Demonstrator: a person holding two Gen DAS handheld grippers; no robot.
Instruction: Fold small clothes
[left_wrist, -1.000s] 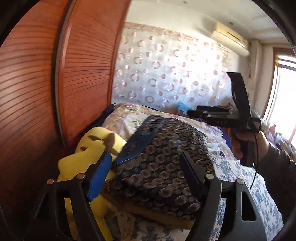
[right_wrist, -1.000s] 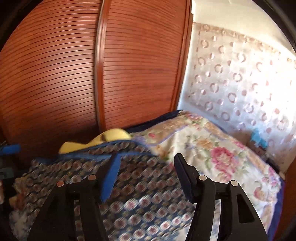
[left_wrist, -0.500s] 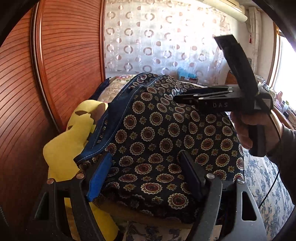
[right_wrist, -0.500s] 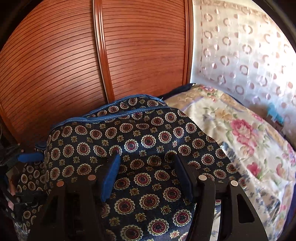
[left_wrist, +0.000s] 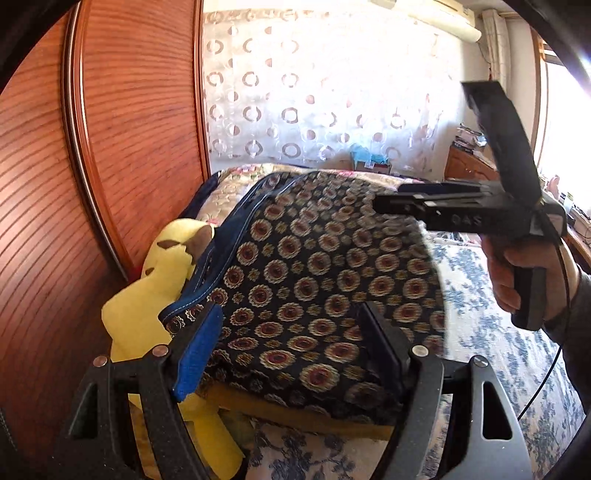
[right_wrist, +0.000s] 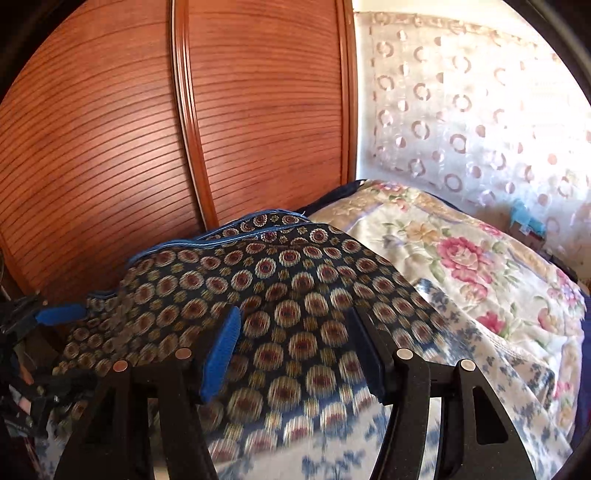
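A dark navy garment with round medallion print and a blue trim edge (left_wrist: 317, 273) lies spread over the bed; it also fills the right wrist view (right_wrist: 280, 295). My left gripper (left_wrist: 291, 332) is open, its fingers on either side of the garment's near edge, with cloth between them. My right gripper (right_wrist: 295, 332) is open over the garment's near part. In the left wrist view the right gripper (left_wrist: 406, 206) appears side-on, held in a hand above the garment's right side. I cannot tell whether either gripper touches the cloth.
A yellow plush toy (left_wrist: 159, 280) lies left of the garment against the wooden slatted wardrobe doors (left_wrist: 110, 147). The bed has a blue-and-white floral sheet (left_wrist: 480, 325) and a flowered quilt (right_wrist: 461, 258). A patterned curtain (left_wrist: 314, 92) hangs behind.
The garment has come down from a raised, bunched shape and spread flatter over the bed. My right gripper has drawn back and up from it. The left gripper stays open at the near edge.
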